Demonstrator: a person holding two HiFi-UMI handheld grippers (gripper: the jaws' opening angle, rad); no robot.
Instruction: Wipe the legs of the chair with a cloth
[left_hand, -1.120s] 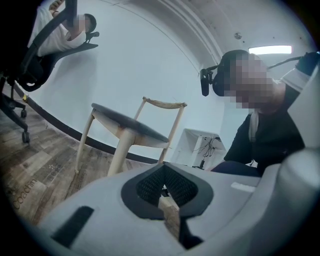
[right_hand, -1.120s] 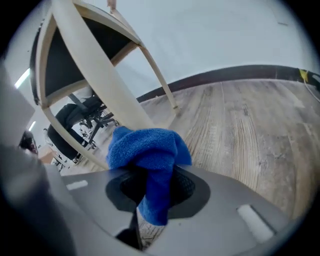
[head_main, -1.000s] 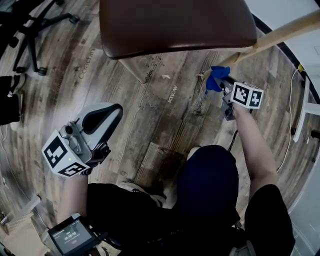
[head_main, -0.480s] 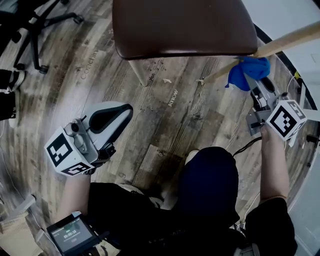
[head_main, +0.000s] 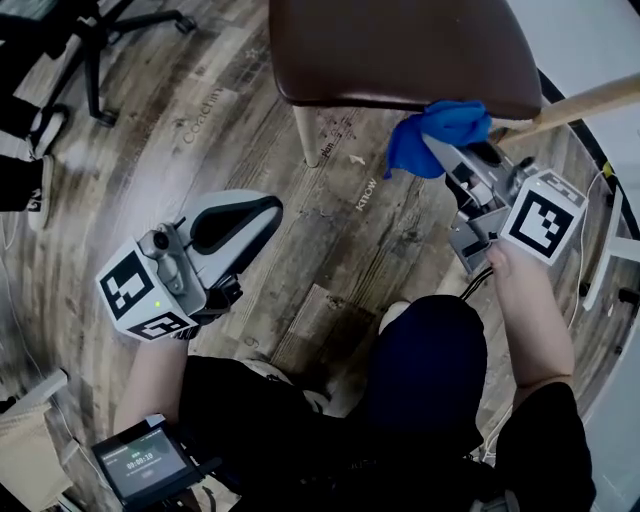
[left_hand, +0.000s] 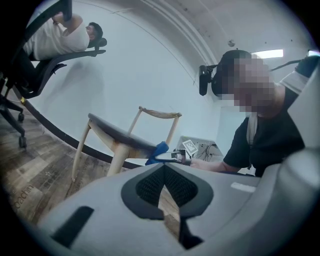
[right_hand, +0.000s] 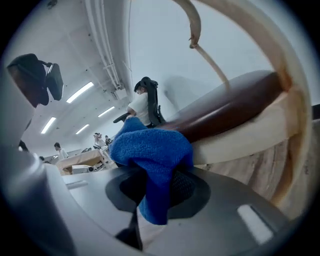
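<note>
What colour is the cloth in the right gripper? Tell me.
Blue; the right gripper view shows the cloth best.

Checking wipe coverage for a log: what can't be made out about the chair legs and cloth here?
- Chair legs: head view, seat covers most of them.
- Whether cloth touches wood: head view, it overlaps the seat's edge; right gripper view leaves it unclear.
- Right claw pads: right gripper view, cloth wraps them.

Head view looks down — all share the chair (head_main: 400, 50).
</note>
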